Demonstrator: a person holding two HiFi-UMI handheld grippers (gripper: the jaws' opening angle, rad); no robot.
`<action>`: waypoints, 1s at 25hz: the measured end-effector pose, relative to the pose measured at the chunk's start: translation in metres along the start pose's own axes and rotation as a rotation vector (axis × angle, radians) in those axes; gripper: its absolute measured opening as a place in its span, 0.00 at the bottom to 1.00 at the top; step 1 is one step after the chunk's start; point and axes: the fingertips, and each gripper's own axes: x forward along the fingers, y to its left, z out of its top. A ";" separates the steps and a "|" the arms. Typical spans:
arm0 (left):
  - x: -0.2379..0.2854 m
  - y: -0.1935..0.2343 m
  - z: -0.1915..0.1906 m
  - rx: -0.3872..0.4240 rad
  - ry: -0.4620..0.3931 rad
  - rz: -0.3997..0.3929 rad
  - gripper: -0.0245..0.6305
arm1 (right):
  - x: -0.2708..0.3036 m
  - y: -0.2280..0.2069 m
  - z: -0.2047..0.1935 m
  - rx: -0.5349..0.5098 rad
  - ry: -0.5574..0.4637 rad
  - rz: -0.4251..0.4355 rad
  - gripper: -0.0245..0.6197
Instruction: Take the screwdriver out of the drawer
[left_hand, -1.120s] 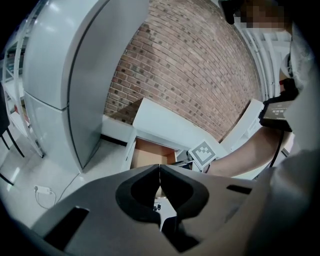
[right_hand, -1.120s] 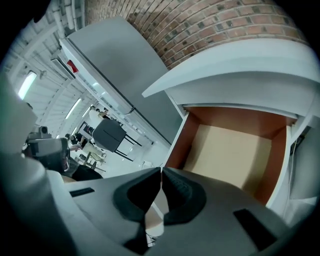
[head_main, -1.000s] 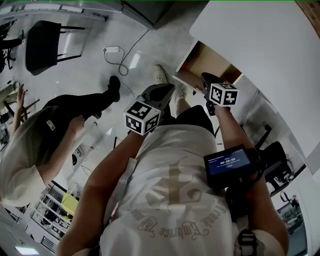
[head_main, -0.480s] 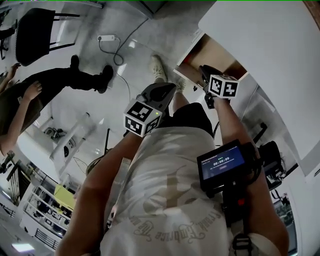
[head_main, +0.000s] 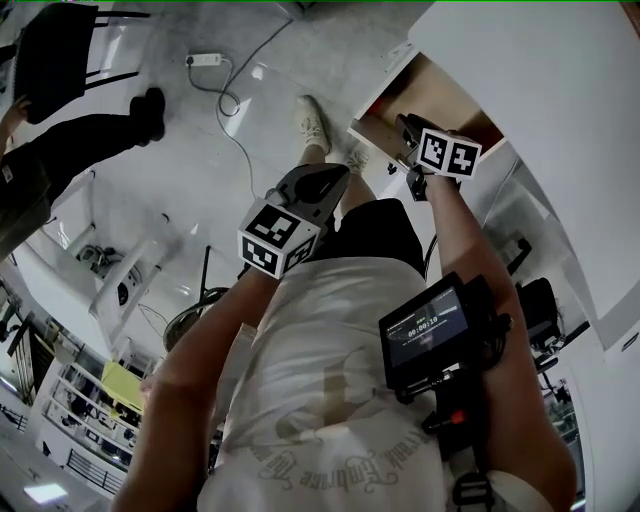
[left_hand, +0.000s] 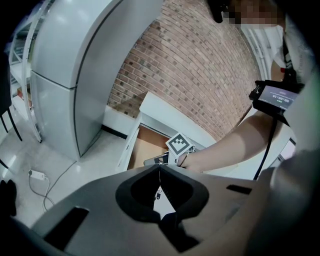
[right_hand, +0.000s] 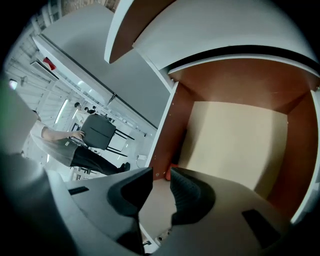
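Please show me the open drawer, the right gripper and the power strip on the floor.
drawer (right_hand: 235, 140): right gripper view, on its bare pale bottom.
right gripper (right_hand: 160, 181): right gripper view, midway between its open jaws.
power strip (head_main: 203, 60): head view, middle of its white body.

text | arm screen (head_main: 425, 325): digits blurred | shirt lettering (head_main: 330, 468) (ornate): unreadable
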 end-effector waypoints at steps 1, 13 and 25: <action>0.001 0.002 -0.001 -0.004 -0.001 0.001 0.07 | 0.003 -0.002 0.000 0.004 -0.001 -0.002 0.22; 0.013 0.014 -0.023 -0.037 0.032 -0.010 0.07 | 0.035 -0.018 0.005 0.017 -0.004 0.013 0.22; 0.027 0.026 -0.022 -0.012 0.053 -0.021 0.07 | 0.064 -0.024 0.008 0.046 -0.008 0.022 0.22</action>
